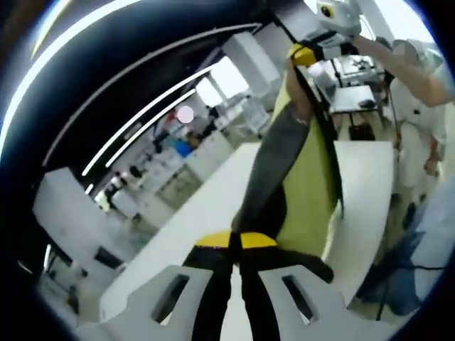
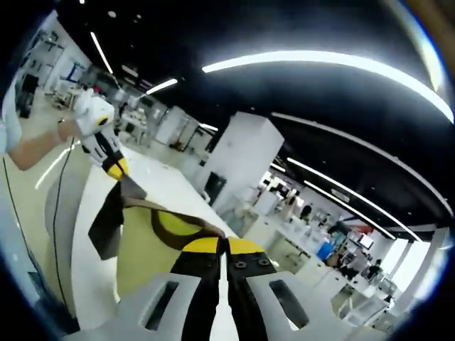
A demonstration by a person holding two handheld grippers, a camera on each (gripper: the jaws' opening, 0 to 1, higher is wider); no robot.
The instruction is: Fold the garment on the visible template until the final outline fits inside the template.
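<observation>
In the left gripper view, the left gripper (image 1: 236, 245) rises from the bottom with its 2 yellow-tipped jaws pressed together on an edge of the garment (image 1: 302, 185), a yellow-green piece with dark grey and black panels. The cloth hangs stretched in the air, running from these jaws up and away to the right gripper (image 1: 304, 57), which comes in near the top and pinches the far end of the fabric between its own yellow tips. A gloved hand (image 1: 340, 15) holds that gripper, with the person's bare forearm and white clothing to the right. Below the hanging garment lies a long white table (image 1: 213, 206); the cloth is lifted clear of it along most of its length. No template outline can be made out on the table.

In the right gripper view, the right gripper (image 2: 223, 245) has its 2 jaws closed tight on the garment (image 2: 153, 241), whose yellow-green body and dark collar band spread away to the left. The left gripper (image 2: 116, 169) grips the opposite end, held by a white-gloved hand (image 2: 89, 117). The same white table (image 2: 160, 174) stretches behind the cloth, with ceiling light strips (image 2: 313, 60) overhead.
</observation>
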